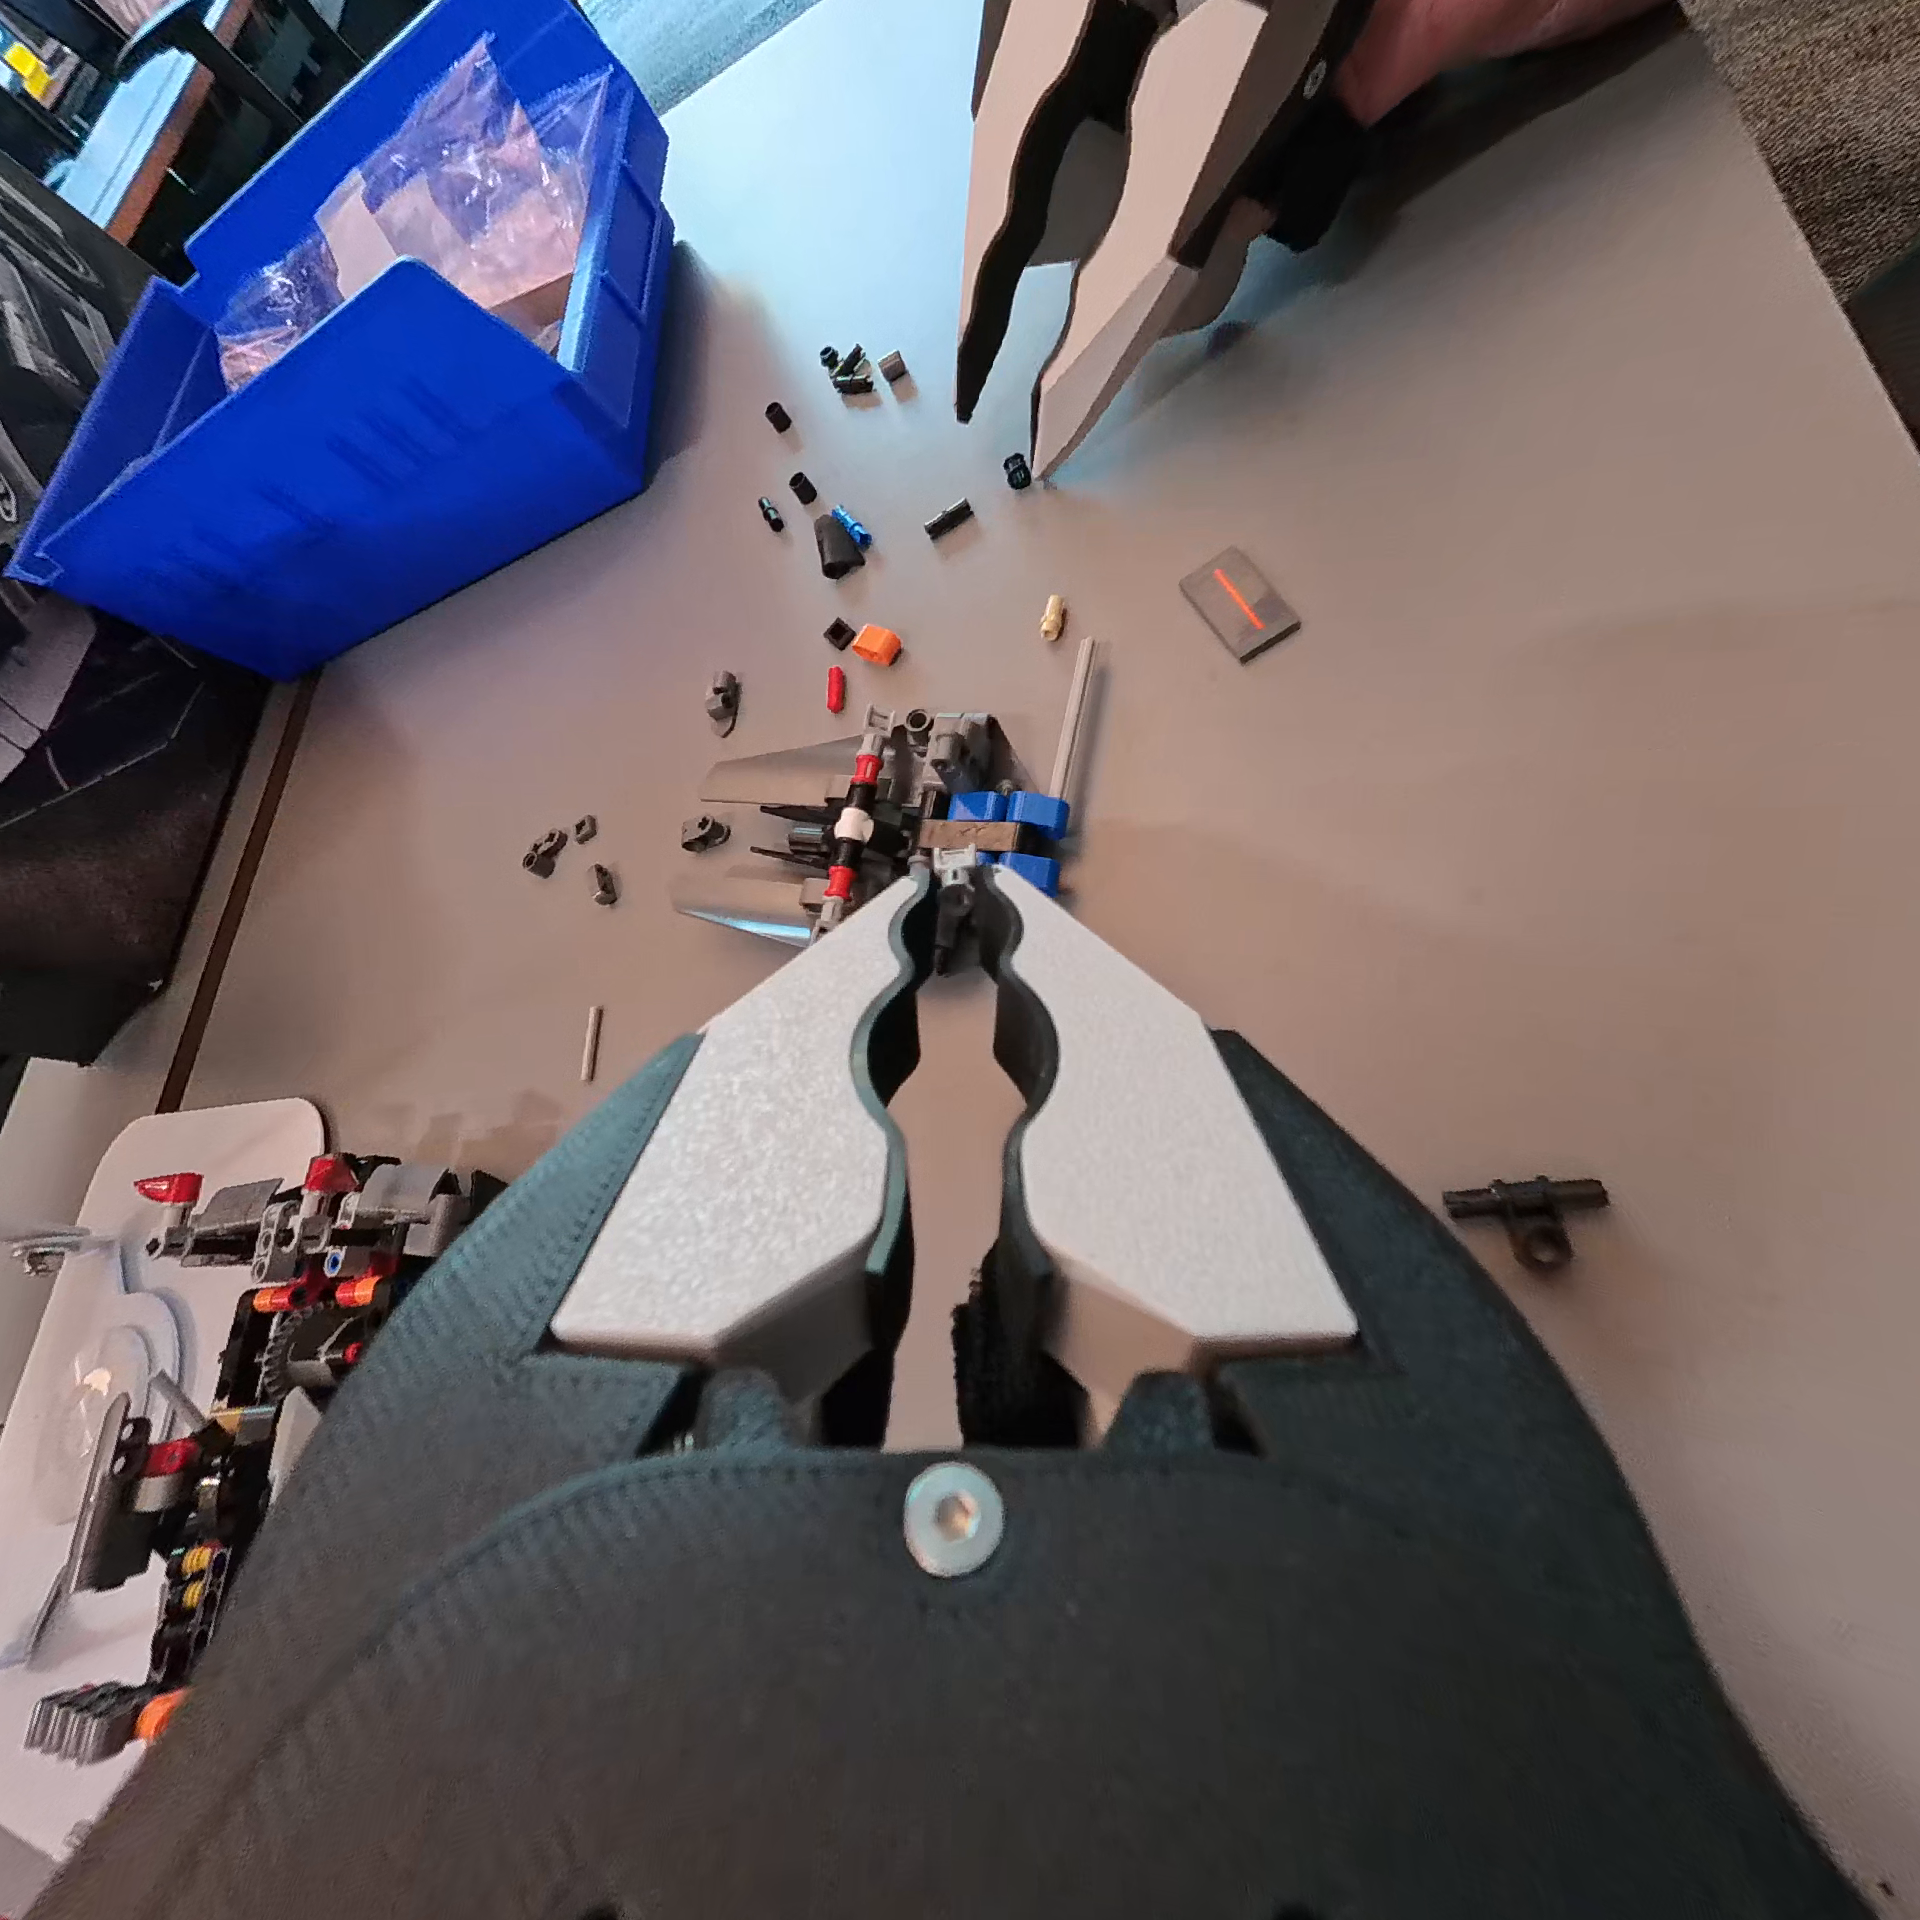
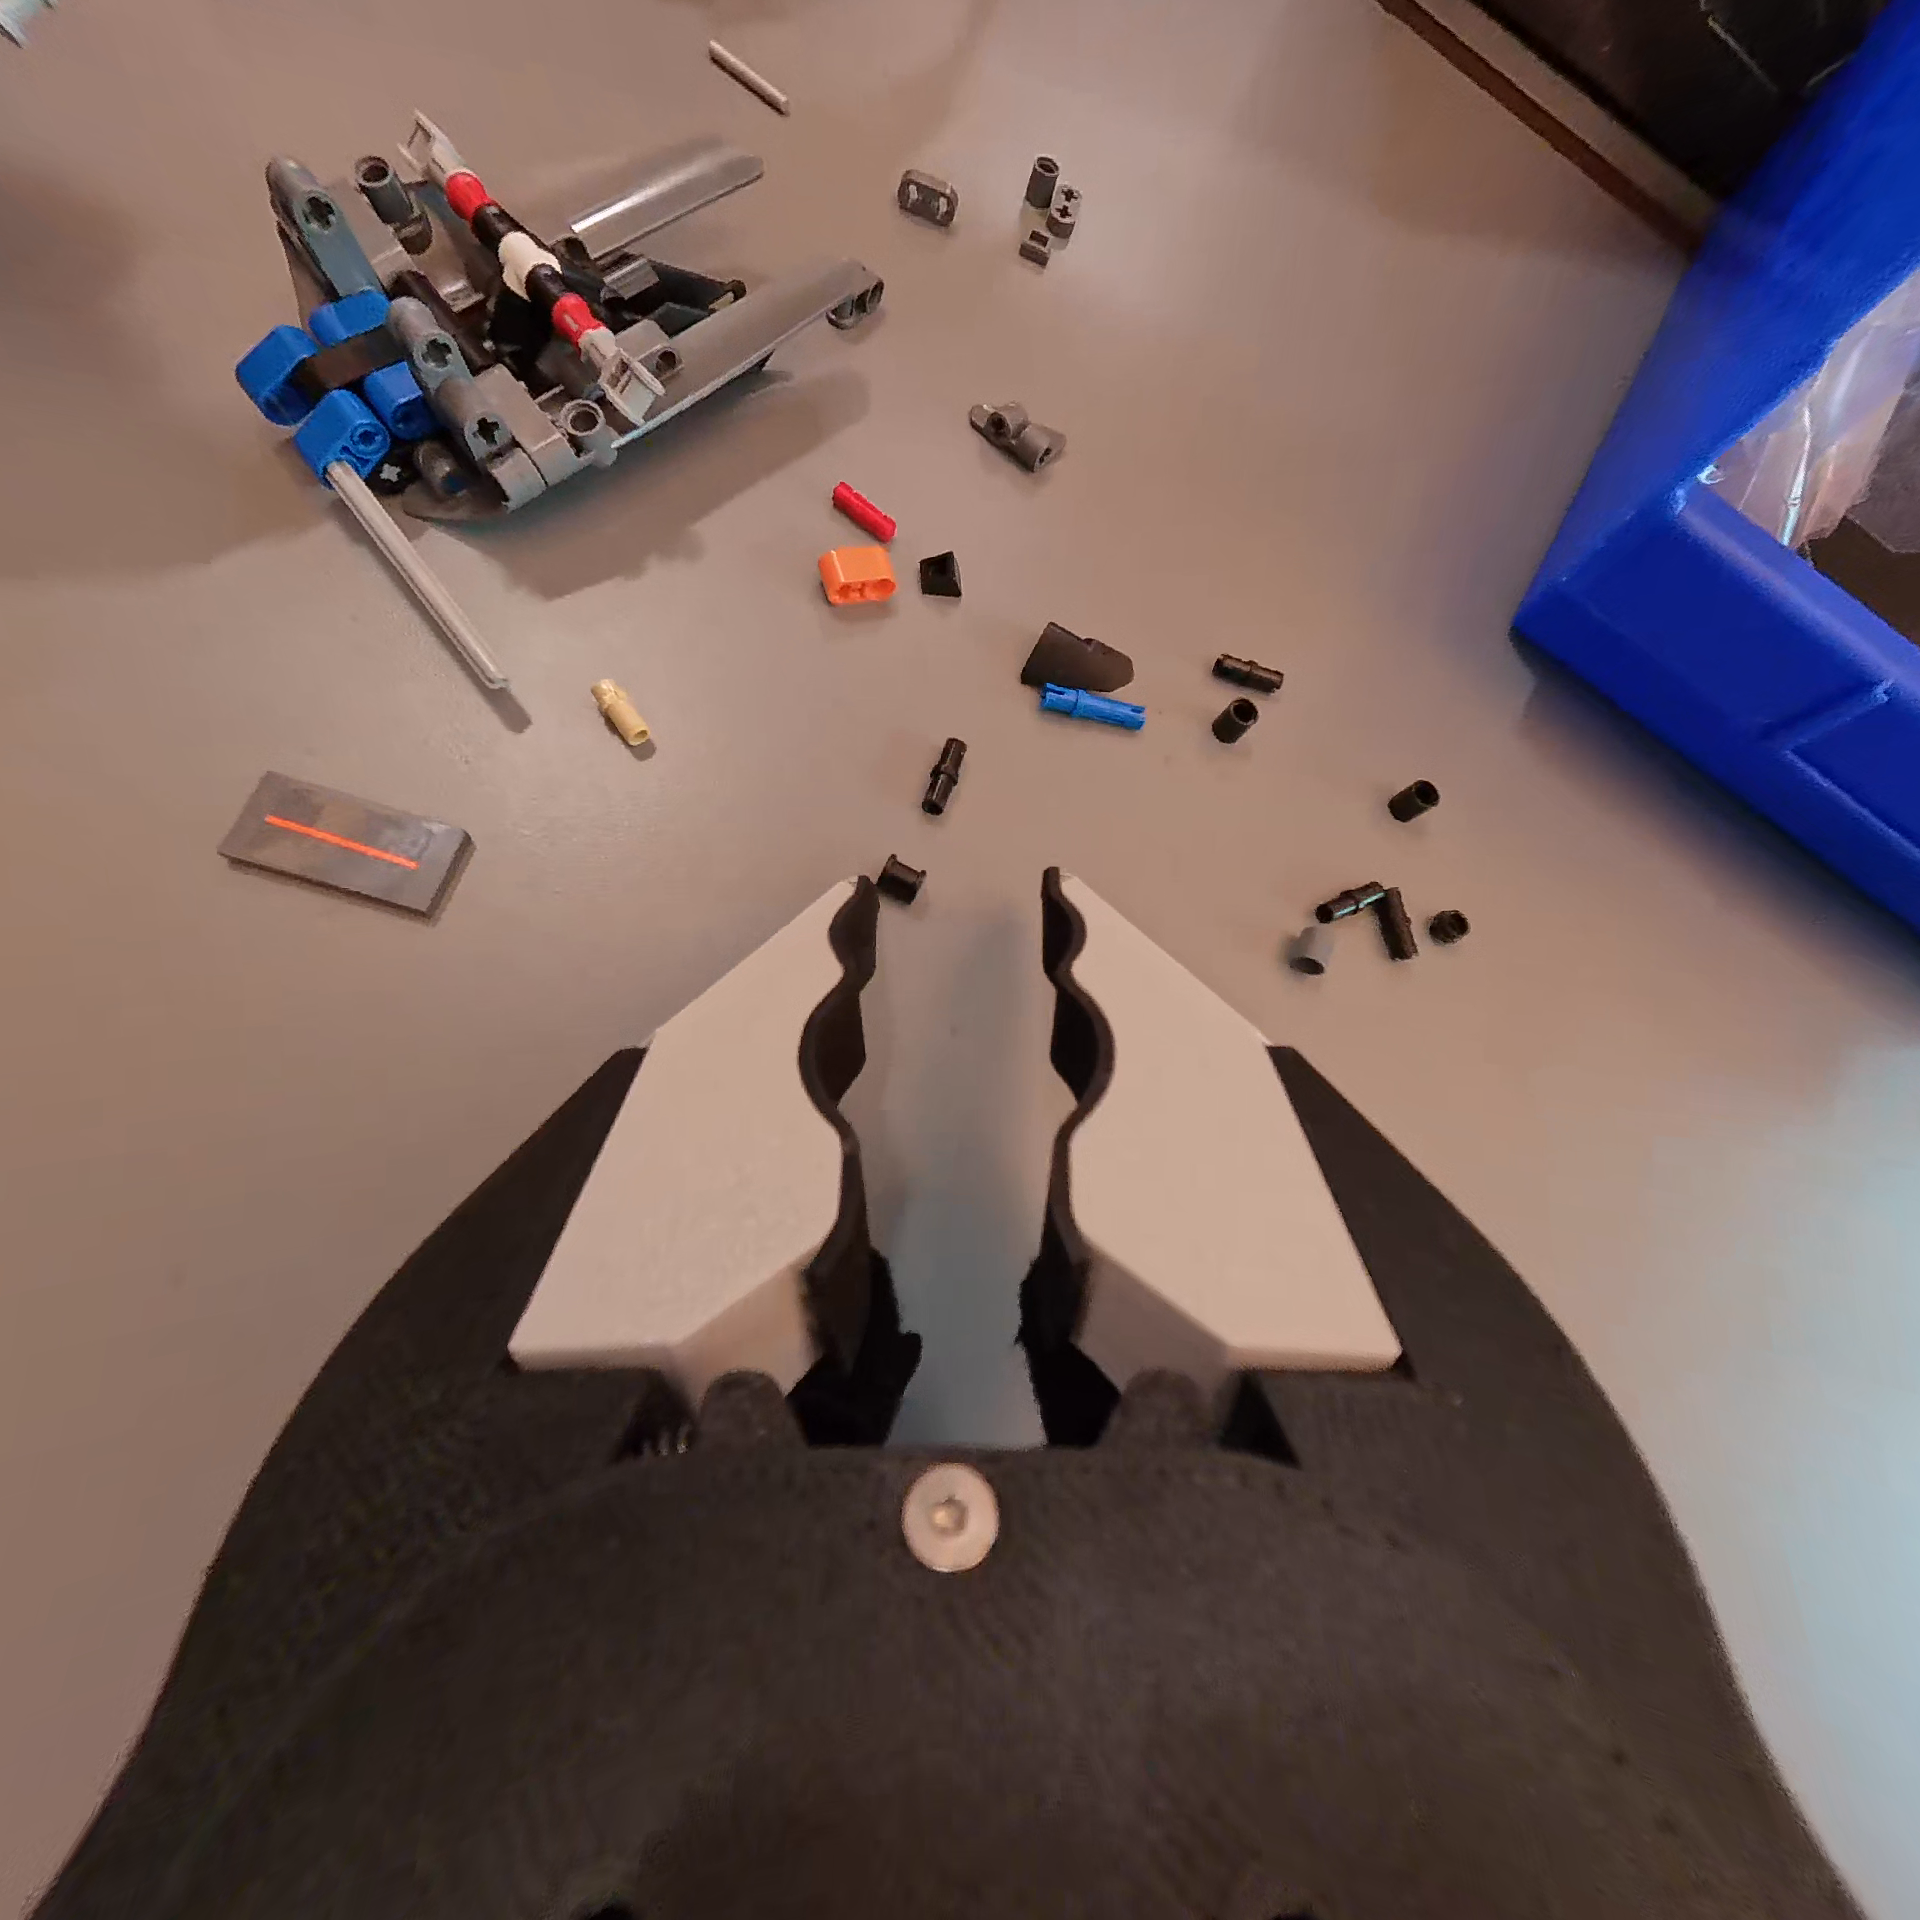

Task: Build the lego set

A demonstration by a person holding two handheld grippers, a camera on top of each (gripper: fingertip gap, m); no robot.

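Note:
A partly built lego sub-assembly [image 1: 894,810], grey and black with blue connectors and a red-white axle, lies on the grey table; it also shows in the right wrist view [image 2: 488,332]. My left gripper [image 1: 956,894] hovers just in front of it, shut on a small grey-and-black connector piece [image 1: 951,914]. My right gripper [image 2: 956,888] is open and empty, tips low over the table, and appears at the top of the left wrist view [image 1: 1003,442]. A small black bush [image 2: 900,879] lies beside its left fingertip [image 2: 857,904]. Several loose pins and connectors lie scattered ahead.
A blue bin [image 1: 343,436] holding plastic bags stands at the table's side [image 2: 1766,540]. A larger built model [image 1: 270,1309] rests on white sheets. A grey tile with an orange line [image 2: 343,844], an orange piece [image 2: 857,575], a black cross-shaped piece [image 1: 1527,1210] and a grey axle [image 2: 416,571] lie around. My hands' fingertips stand some 20 centimetres from each other. About 25 centimetres separates my left fingertips from the larger built model [image 1: 270,1309].

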